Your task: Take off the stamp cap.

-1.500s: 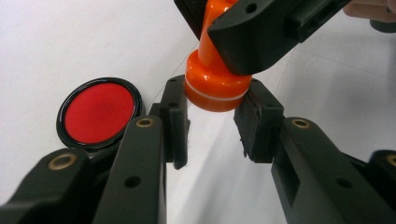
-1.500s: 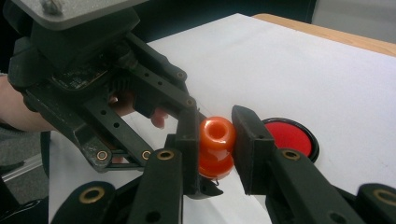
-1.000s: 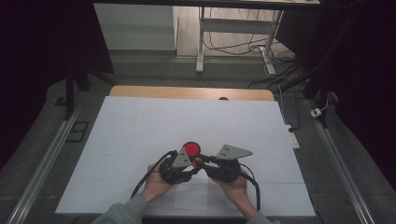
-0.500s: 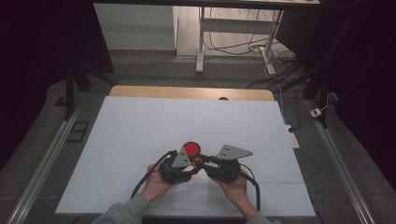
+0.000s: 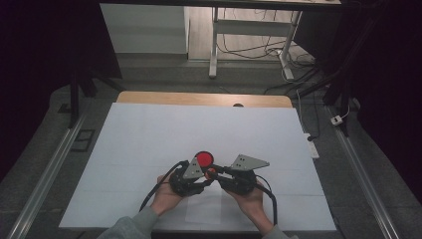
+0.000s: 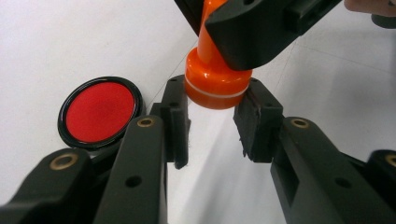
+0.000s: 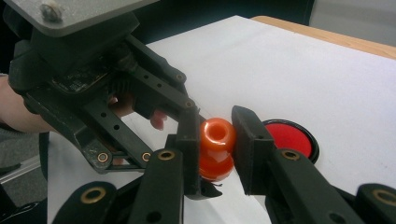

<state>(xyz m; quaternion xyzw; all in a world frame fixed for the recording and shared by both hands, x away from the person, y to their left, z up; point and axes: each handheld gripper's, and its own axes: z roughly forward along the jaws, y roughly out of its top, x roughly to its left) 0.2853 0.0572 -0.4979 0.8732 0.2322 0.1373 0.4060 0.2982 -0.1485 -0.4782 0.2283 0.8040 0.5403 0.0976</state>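
- A lab or test room, dim and bare.
- The table wears plain white sheeting.
- Metal rails flank it on grey floor.
- Loose cables and a power strip lie behind.

The room lay dim, its edges nearly black in the high view, while the white table caught even light from overhead and stood out bright. Shadows under the hands were faint and soft. In the left gripper view, the nearest black links were blurred and the red ink pad carried a mild sheen. In the right gripper view, the orange stamp shone with small glare spots, and the far background went soft.
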